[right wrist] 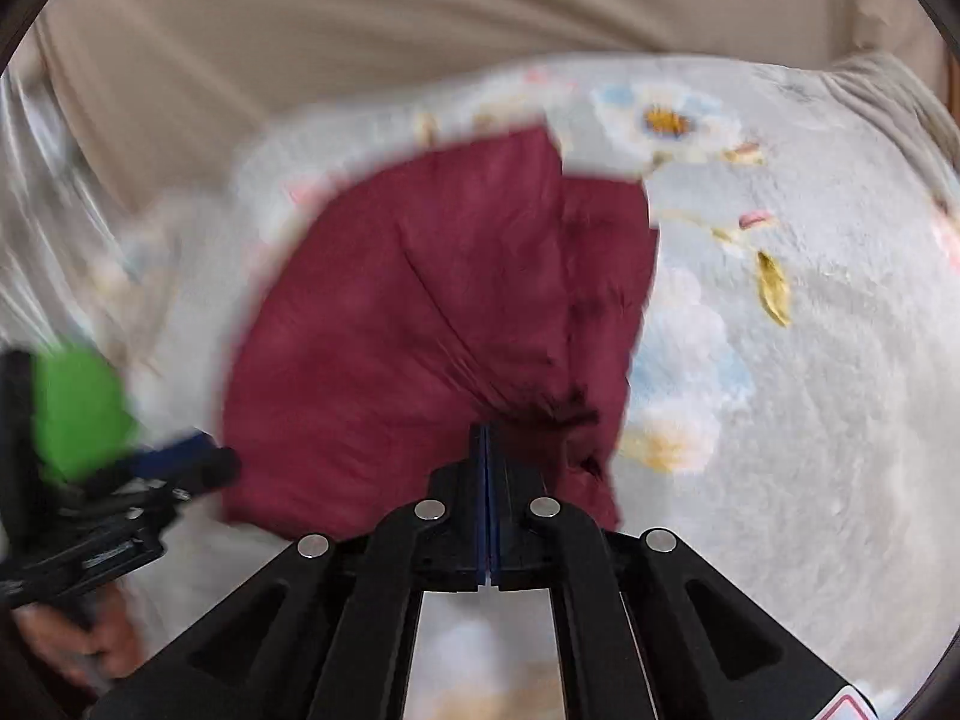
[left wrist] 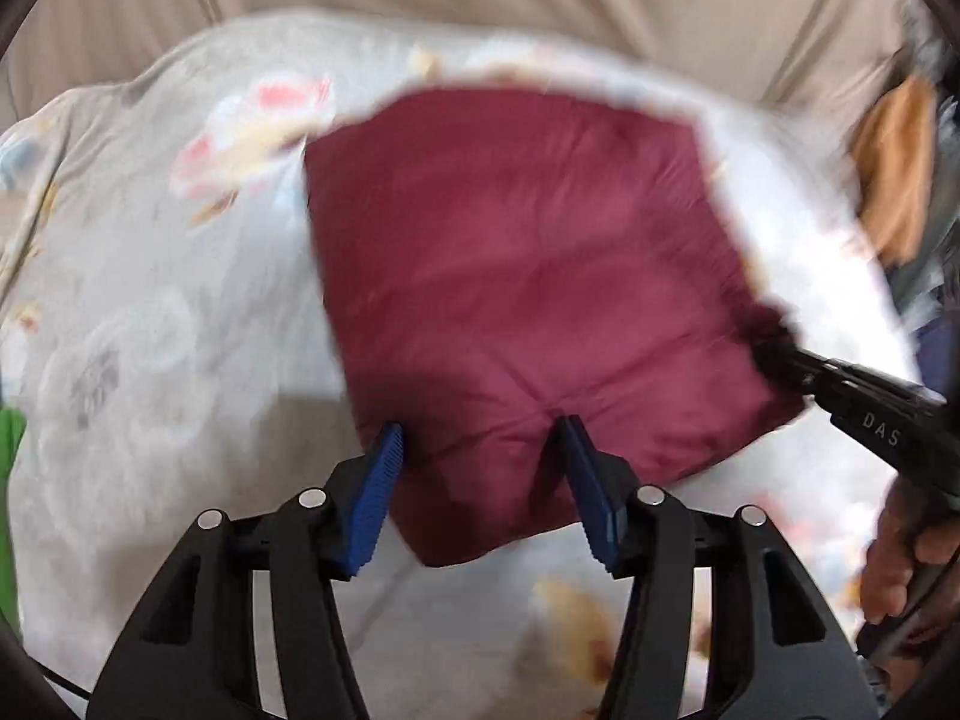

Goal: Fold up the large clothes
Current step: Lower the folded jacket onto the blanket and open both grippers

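- A dark red garment (left wrist: 528, 276) is laid folded on a flowered bedsheet (left wrist: 150, 312).
- The left gripper (left wrist: 480, 456) is spread apart, with the near edge of the red cloth between its blue pads (left wrist: 375, 492); whether the pads touch the cloth cannot be told.
- The right gripper (right wrist: 486, 438) is pressed together at the garment's near edge; whether cloth is pinched cannot be told.

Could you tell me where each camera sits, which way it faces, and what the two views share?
Left wrist: on the left gripper, looking down along open blue pads at the maroon garment; right gripper and a hand show.
Right wrist: on the right gripper, shut at the garment's edge; left gripper shows.
Shared: garment, floral bedspread.
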### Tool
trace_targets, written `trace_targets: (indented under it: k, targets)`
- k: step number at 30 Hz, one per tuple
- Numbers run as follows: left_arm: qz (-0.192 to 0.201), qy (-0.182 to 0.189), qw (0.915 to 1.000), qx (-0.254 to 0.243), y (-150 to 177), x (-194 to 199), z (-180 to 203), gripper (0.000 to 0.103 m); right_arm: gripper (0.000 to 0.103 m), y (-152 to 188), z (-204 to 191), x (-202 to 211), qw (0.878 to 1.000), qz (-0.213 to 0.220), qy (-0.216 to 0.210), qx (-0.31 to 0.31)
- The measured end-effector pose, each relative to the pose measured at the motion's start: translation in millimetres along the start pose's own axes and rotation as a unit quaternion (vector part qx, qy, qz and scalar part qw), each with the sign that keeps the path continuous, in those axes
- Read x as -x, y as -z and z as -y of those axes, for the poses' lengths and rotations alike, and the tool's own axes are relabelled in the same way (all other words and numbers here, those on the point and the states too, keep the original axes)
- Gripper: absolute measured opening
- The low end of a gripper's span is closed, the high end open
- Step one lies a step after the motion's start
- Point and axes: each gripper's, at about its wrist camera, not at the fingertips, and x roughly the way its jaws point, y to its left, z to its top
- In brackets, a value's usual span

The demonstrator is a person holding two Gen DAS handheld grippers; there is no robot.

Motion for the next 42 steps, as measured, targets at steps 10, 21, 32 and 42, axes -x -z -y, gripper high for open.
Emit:
trace_targets:
  k: [10, 21, 32, 42]
  targets:
    - [0.014, -0.025, 0.9995, 0.012, 3, 15, -3, 0.055, 0.000, 17, 36, 3, 0.998, -0.017, 0.000, -0.065]
    - [0.011, -0.032, 0.9992, 0.020, -4, 18, -9, 0.055, 0.000, -112, -13, -6, 0.996, 0.071, 0.040, 0.035]
    - [-0.008, -0.030, 0.9995, 0.002, -7, -20, -8, 0.067, 0.000, -70, 57, -72, 0.992, 0.039, 0.087, -0.085]
    - [-0.003, -0.044, 0.9990, 0.007, 12, 23, 0, 0.067, 0.008, 8, 49, 36, 0.995, 0.040, 0.002, -0.090]
